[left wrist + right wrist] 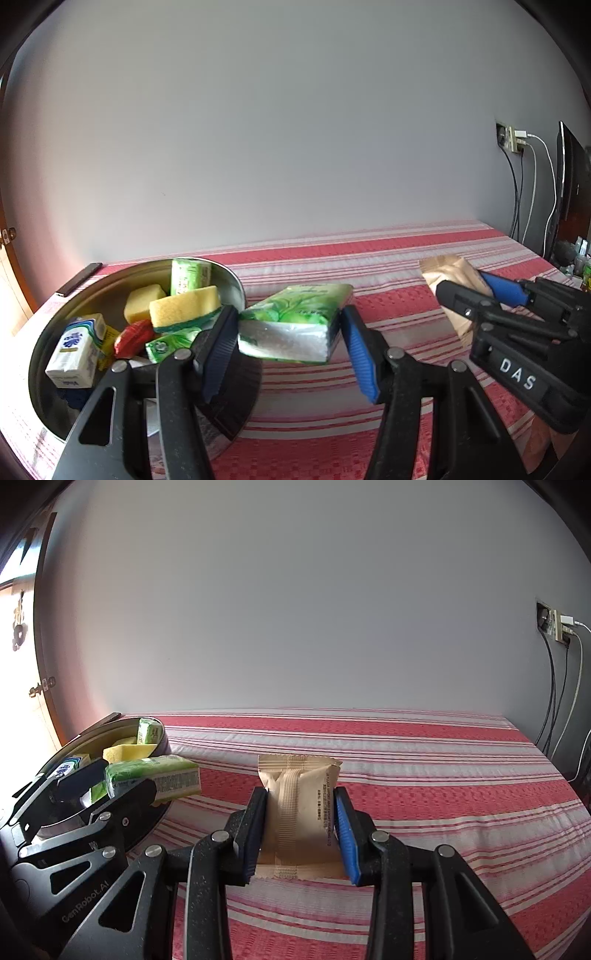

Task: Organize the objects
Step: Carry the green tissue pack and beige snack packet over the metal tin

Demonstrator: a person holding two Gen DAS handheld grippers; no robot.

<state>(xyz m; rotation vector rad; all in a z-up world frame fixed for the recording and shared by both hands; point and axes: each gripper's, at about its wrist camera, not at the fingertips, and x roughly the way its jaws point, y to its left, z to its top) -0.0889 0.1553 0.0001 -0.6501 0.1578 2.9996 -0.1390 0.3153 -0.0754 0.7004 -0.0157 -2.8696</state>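
Observation:
My left gripper (pixel 290 341) is shut on a green tissue pack (pixel 295 325) and holds it in the air beside the rim of a round metal bowl (pixel 229 277). The bowl holds yellow sponges (pixel 184 306), a white carton (pixel 75 349), a red wrapped item (pixel 133 338) and green packs. My right gripper (pixel 300 827) is shut on a beige snack packet (pixel 299 812) above the striped cloth. In the left wrist view the right gripper (pixel 476 291) and its packet (pixel 450 280) show at the right. In the right wrist view the tissue pack (pixel 155 775) and bowl (pixel 162 738) show at the left.
The red and white striped cloth (pixel 406 775) covers the surface up to a grey wall. A dark flat object (pixel 79 278) lies behind the bowl. A wall socket with cables (pixel 565 627) is at the far right. A dark screen (pixel 572 173) stands at the right edge.

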